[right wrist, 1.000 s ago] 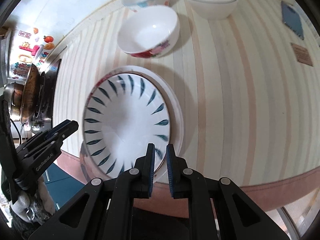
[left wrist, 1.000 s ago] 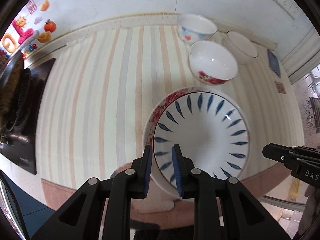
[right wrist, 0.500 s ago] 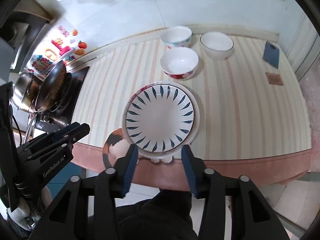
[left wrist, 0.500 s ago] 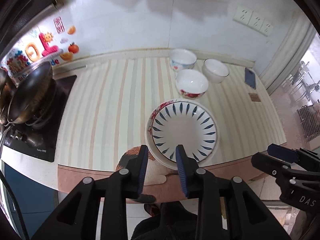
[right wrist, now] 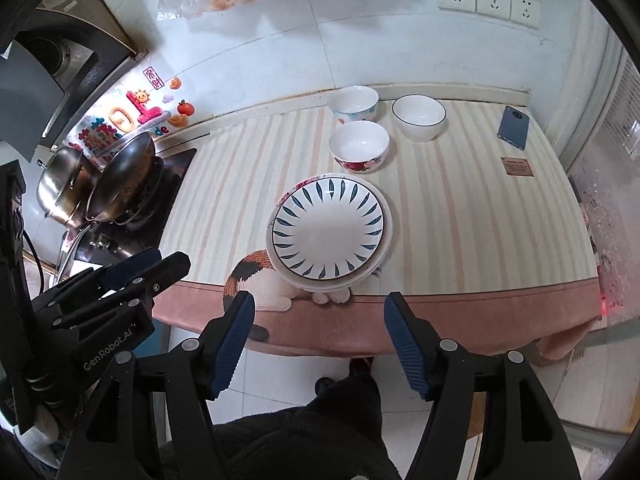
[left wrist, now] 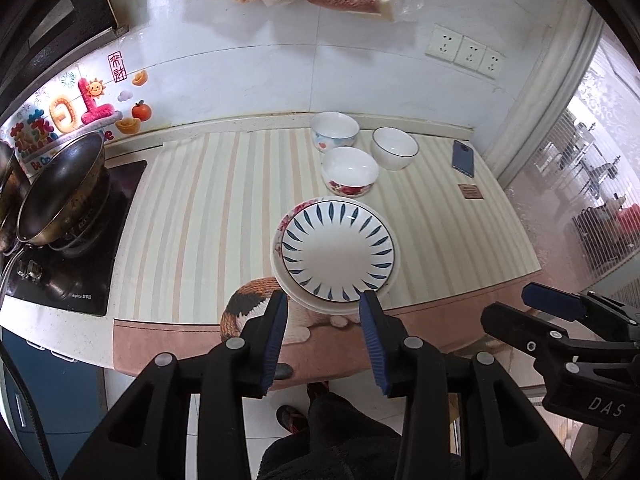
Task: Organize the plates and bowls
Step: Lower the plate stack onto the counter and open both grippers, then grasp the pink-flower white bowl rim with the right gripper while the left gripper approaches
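A blue-leaf plate (left wrist: 338, 251) (right wrist: 328, 228) lies on top of a floral-rimmed plate (left wrist: 280, 226) (right wrist: 382, 252) near the counter's front edge. Behind it stand three bowls: a red-flower bowl (left wrist: 350, 172) (right wrist: 359, 148), a bowl with blue and red marks (left wrist: 334, 132) (right wrist: 353, 104), and a white blue-rimmed bowl (left wrist: 395, 148) (right wrist: 418, 117). My left gripper (left wrist: 323, 316) is open and empty, held off the counter's front edge before the plates. My right gripper (right wrist: 320, 312) is open wide and empty, also in front of the counter.
A stove with a wok (left wrist: 60, 188) (right wrist: 120, 176) and a steel pot (right wrist: 60, 180) sits at the left. A phone (left wrist: 463, 158) (right wrist: 513, 127) and a small brown card (left wrist: 471, 191) (right wrist: 517, 166) lie at the right. A striped mat (left wrist: 200, 220) with a cat picture covers the counter.
Both grippers have opened, letting go of the plates' front rim, and pulled back and up away from the counter. The stacked plates stay on the mat.
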`<action>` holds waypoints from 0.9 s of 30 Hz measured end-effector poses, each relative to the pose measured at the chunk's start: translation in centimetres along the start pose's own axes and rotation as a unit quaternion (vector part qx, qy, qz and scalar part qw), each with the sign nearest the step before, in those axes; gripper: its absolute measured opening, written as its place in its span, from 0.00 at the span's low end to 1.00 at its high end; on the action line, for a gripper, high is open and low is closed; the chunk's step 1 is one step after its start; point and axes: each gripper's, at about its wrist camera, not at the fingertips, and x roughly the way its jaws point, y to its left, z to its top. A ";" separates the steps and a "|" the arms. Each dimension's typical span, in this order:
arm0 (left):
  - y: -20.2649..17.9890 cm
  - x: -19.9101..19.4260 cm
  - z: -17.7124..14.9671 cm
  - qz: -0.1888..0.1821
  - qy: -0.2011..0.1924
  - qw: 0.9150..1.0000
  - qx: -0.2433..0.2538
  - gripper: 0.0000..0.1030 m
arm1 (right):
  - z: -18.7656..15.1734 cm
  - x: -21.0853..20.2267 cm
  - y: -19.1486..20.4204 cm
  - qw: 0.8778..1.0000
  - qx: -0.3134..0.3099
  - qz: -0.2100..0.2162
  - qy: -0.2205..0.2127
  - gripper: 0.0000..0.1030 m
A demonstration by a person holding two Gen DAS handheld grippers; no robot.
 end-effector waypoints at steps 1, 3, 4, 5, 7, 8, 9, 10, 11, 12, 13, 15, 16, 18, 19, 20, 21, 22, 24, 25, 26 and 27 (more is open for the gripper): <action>0.0 0.0 0.0 0.000 0.000 1.000 0.000 0.34 | -0.1 -0.1 0.1 1.000 0.001 0.000 0.000 0.68; 0.0 0.0 0.2 -0.002 0.000 1.000 -0.001 0.34 | -0.4 -0.4 0.2 1.000 0.005 0.001 -0.002 0.68; -0.1 0.1 0.4 0.000 0.000 1.000 -0.002 0.34 | -0.5 -0.6 0.1 1.000 0.008 0.002 -0.004 0.68; -0.1 0.2 0.7 0.001 0.001 1.000 -0.003 0.34 | -0.5 -0.6 0.0 1.000 0.011 0.002 -0.003 0.68; 0.0 0.8 1.5 0.004 0.000 1.000 -0.005 0.34 | -0.3 -0.6 -0.4 1.000 0.017 0.007 -0.004 0.68; 0.0 1.1 2.0 0.007 0.000 1.000 -0.007 0.34 | -0.1 -0.5 -0.7 1.000 0.021 0.010 -0.004 0.68; 0.0 1.6 2.7 0.009 0.002 1.000 -0.009 0.34 | 0.2 -0.3 -1.0 1.000 0.026 0.012 -0.004 0.68; 0.1 2.3 3.5 0.011 0.003 1.000 -0.012 0.34 | 0.6 -0.1 -1.4 0.999 0.030 0.014 -0.004 0.68; 0.1 3.2 4.5 0.016 0.005 1.000 -0.015 0.34 | 1.2 0.2 -1.9 0.999 0.034 0.016 -0.003 0.68; 0.1 3.9 5.2 0.018 0.008 1.000 -0.017 0.34 | 1.8 0.6 -2.2 0.999 0.038 0.016 -0.004 0.68; 0.2 4.9 6.1 0.019 0.010 1.000 -0.020 0.34 | 2.6 1.2 -3.0 0.999 0.044 0.018 -0.004 0.68; 0.4 7.4 8.3 0.026 0.020 0.999 -0.034 0.34 | 4.2 2.4 -4.2 0.998 0.054 0.022 -0.004 0.68; 0.5 8.5 9.3 0.025 0.025 0.999 -0.038 0.34 | 5.1 3.3 -5.0 0.998 0.060 0.024 -0.002 0.68; 0.8 11.5 11.5 0.030 0.038 0.998 -0.050 0.34 | 7.2 5.2 -6.7 0.997 0.072 0.026 0.005 0.68; 0.9 12.9 12.5 0.029 0.048 0.997 -0.054 0.34 | 8.3 6.3 -7.6 0.997 0.078 0.028 0.010 0.68; 1.0 14.3 13.3 0.028 0.057 0.996 -0.059 0.34 | 9.6 7.6 -8.6 0.996 0.082 0.031 0.016 0.68; 1.1 16.3 14.5 0.031 0.070 0.995 -0.068 0.34 | 11.0 9.0 -9.6 0.996 0.086 0.034 0.019 0.68; 1.2 17.8 15.3 0.030 0.081 0.994 -0.073 0.34 | 12.2 10.3 -10.4 0.995 0.088 0.033 0.024 0.68; 1.5 20.8 16.6 0.028 0.101 0.991 -0.089 0.34 | 14.3 12.8 -11.7 0.995 0.090 0.033 0.038 0.68; 1.6 22.5 17.3 0.026 0.113 0.989 -0.096 0.34 | 15.7 14.5 -12.7 0.994 0.092 0.039 0.048 0.68; 1.7 23.8 17.7 0.025 0.121 0.987 -0.103 0.34 | 16.7 15.7 -13.3 0.994 0.091 0.041 0.054 0.68; 2.0 25.6 18.4 0.021 0.134 0.984 -0.112 0.34 | 17.6 17.0 -13.9 0.993 0.089 0.043 0.061 0.68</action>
